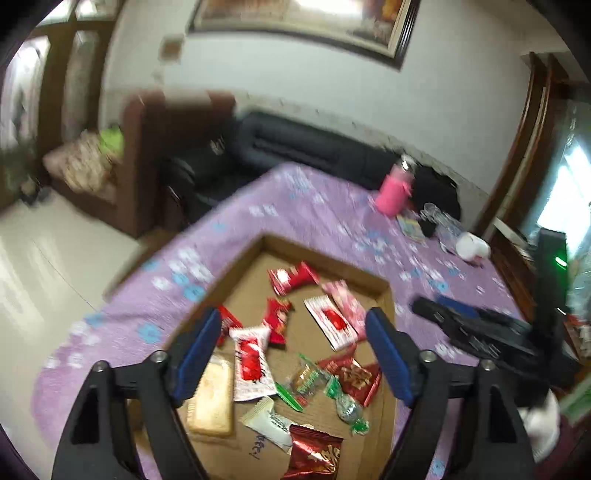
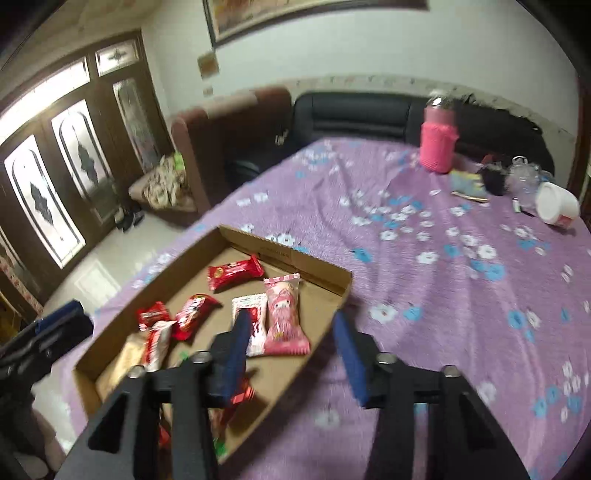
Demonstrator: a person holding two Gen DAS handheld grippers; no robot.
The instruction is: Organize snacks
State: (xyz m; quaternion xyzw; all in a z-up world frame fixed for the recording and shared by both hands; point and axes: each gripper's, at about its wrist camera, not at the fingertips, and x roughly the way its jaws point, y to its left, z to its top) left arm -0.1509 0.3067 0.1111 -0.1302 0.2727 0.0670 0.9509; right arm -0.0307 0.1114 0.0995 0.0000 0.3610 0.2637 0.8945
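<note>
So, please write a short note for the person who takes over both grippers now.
Left gripper: open, empty, above the cardboard box.
Right gripper: open, empty, over the box's right edge.
Snacks: many packets lie loose in the box on the purple cloth.
Done: snacks gathered in the box.
Left: no loose snacks visible on the cloth; check the blurred far items near the pink bottle.

White wall (image 2: pixel 369 48) with framed picture (image 1: pixel 295 22); black sofa (image 2: pixel 362 114); brown armchair (image 1: pixel 129 166); pale tile floor (image 1: pixel 44 258); glazed wooden doors (image 2: pixel 62 177) backlit.

Both wrist views look steeply down, close, sharing the cardboard tray (image 1: pixel 384 295) (image 2: pixel 332 280).
</note>
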